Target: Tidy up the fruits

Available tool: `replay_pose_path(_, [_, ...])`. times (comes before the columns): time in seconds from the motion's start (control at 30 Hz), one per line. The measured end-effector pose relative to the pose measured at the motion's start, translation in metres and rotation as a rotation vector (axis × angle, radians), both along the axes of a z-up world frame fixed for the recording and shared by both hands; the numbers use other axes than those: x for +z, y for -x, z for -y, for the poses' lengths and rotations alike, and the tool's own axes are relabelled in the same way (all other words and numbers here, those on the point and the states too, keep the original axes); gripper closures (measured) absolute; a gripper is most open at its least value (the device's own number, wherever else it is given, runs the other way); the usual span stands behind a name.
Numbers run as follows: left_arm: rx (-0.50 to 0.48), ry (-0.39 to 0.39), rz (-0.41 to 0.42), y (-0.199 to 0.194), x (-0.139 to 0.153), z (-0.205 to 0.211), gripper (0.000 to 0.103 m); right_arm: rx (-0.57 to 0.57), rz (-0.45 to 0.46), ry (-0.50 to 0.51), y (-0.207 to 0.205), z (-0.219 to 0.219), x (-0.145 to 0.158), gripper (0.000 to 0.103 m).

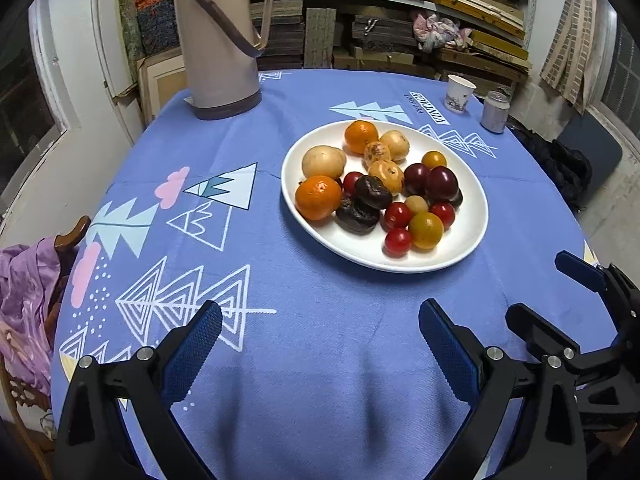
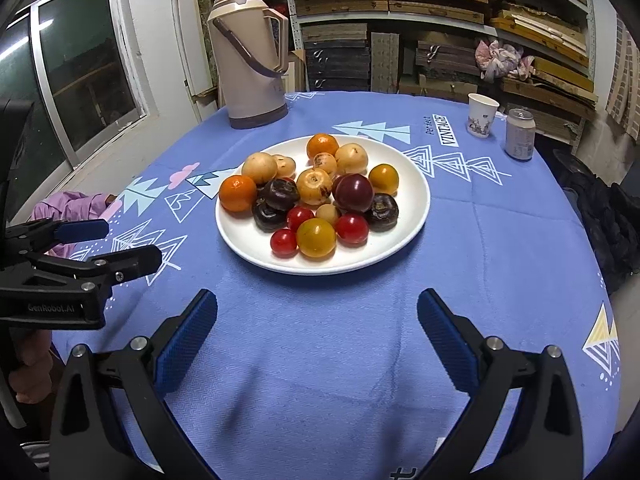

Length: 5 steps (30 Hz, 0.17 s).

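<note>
A white plate (image 1: pixel 472 236) (image 2: pixel 416 208) sits on the blue tablecloth, heaped with mixed fruit: oranges (image 1: pixel 319 197) (image 2: pixel 237 193), pale yellow fruits (image 1: pixel 323 161) (image 2: pixel 259 167), dark plums (image 1: pixel 441 183) (image 2: pixel 354 193), dark wrinkled fruits (image 1: pixel 357 216) (image 2: pixel 267 215), red cherry tomatoes (image 1: pixel 397 241) (image 2: pixel 283 242) and yellow tomatoes (image 1: pixel 426 230) (image 2: pixel 316 237). My left gripper (image 1: pixel 320 322) is open and empty above the cloth, short of the plate. My right gripper (image 2: pixel 318 312) is open and empty, also short of the plate. Each gripper shows at the edge of the other's view (image 1: pixel 556 300) (image 2: pixel 108 244).
A tall beige thermos (image 1: pixel 218 40) (image 2: pixel 252 56) stands at the far left of the table. A paper cup (image 1: pixel 458 93) (image 2: pixel 482 115) and a can (image 1: pixel 495 112) (image 2: pixel 519 134) stand at the far right. Purple cloth (image 1: pixel 24 292) hangs on a chair at the left. Shelves stand behind.
</note>
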<state>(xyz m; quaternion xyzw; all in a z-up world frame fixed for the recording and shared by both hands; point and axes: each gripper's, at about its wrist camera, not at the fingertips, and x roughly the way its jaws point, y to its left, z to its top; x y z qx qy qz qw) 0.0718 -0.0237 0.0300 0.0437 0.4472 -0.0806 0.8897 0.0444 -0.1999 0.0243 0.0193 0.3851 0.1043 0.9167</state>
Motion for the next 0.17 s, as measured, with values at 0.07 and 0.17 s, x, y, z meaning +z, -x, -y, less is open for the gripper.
replay_pose_path(0.07, [0.005, 0.001, 0.005, 0.0006, 0.0006, -0.0012, 0.004, -0.003, 0.000, 0.001, -0.0003, 0.0010, -0.0001, 0.005])
replay_pose_path(0.17, [0.008, -0.007, 0.015, 0.0025, 0.0014, -0.0018, 0.004, -0.007, -0.004, 0.000, -0.0004, 0.0016, -0.0003, 0.005])
